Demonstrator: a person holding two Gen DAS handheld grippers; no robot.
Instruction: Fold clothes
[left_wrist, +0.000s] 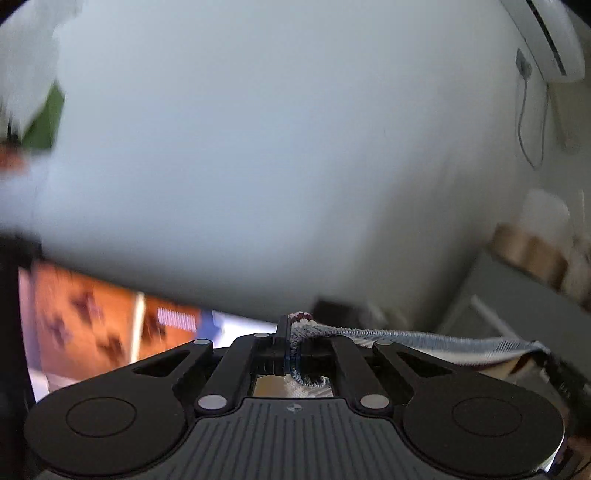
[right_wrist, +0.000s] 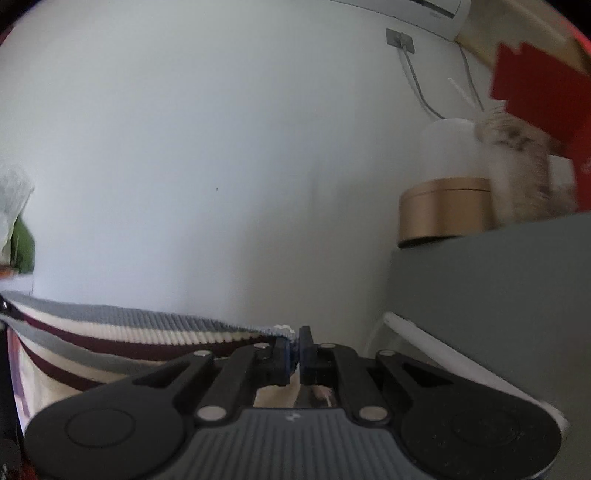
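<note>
I have the striped knit garment (right_wrist: 122, 332) lifted in the air, its ribbed edge stretched between my two hands. The left gripper (left_wrist: 291, 341) pinches one end, the right gripper (right_wrist: 294, 349) the other. No fold is visible, and how far the folding stands I cannot tell. Ahead is bare wall (right_wrist: 207, 147); a grey cabinet (right_wrist: 498, 288) with a gold tin (right_wrist: 445, 210) stands close on my right.
</note>
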